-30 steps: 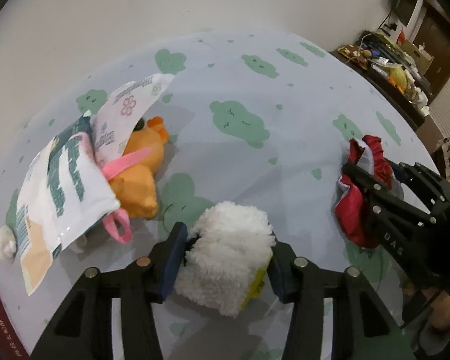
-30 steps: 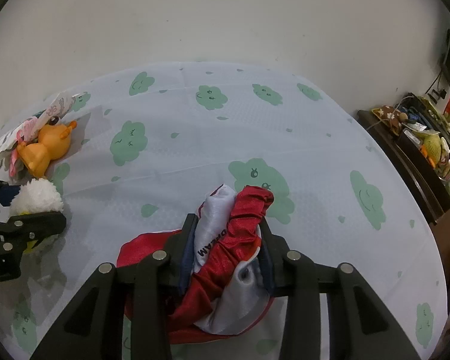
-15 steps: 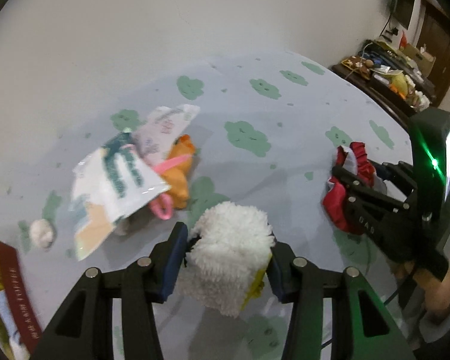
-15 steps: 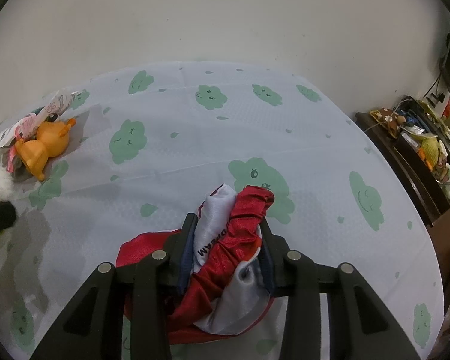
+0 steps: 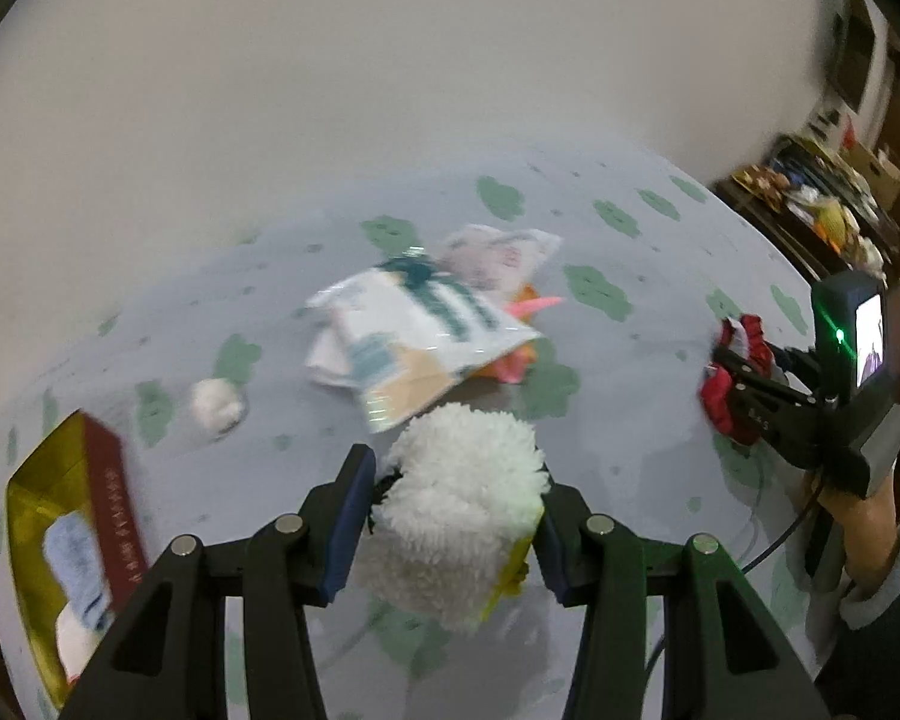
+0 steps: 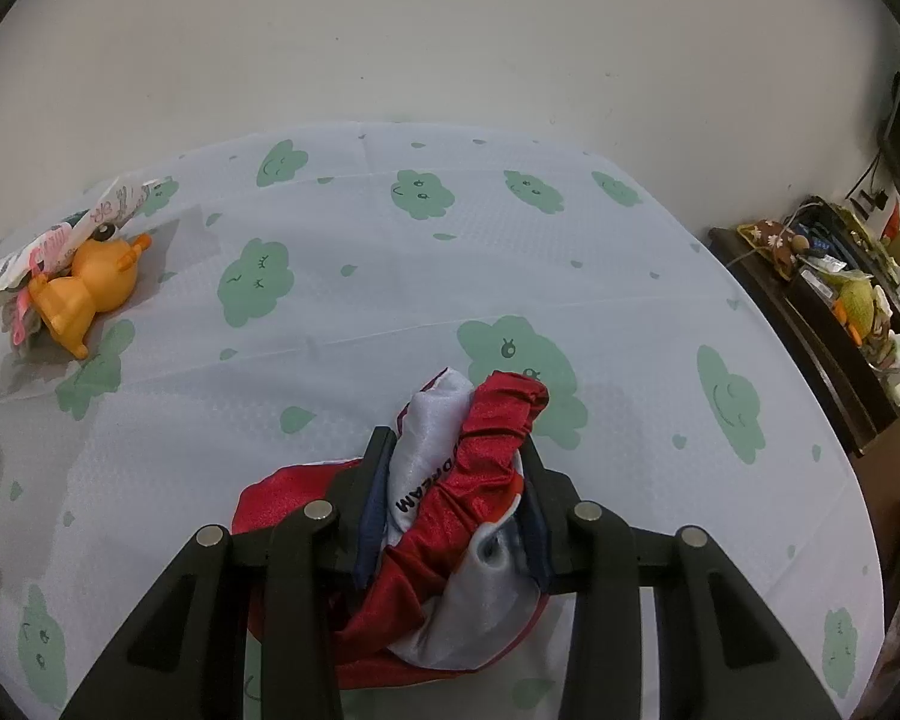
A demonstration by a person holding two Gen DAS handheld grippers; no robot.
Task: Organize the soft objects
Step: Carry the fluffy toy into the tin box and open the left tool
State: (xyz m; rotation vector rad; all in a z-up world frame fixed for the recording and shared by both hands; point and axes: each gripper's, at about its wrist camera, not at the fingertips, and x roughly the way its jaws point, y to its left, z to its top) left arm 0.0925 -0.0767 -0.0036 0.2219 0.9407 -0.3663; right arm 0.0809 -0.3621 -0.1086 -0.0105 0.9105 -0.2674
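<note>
Left wrist view: steeply down along fingers, raised over table (image 5: pixel 660 312) | Right wrist view: steeply down, close above cloth | Shared: cloud-print tablecloth (image 6: pixel 390 276), orange toy (image 6: pixel 84 294), right-hand shelf (image 6: pixel 834 276)

— Left gripper (image 5: pixel 456 516)?
— Black two-finger unit, jaws clamped on a fluffy white plush toy (image 5: pixel 459 510), angled downward.
— Right gripper (image 6: pixel 453 504)?
— Clamped on a red-and-white satin cloth (image 6: pixel 450 516); bare forearm (image 5: pixel 864 519) behind it.
</note>
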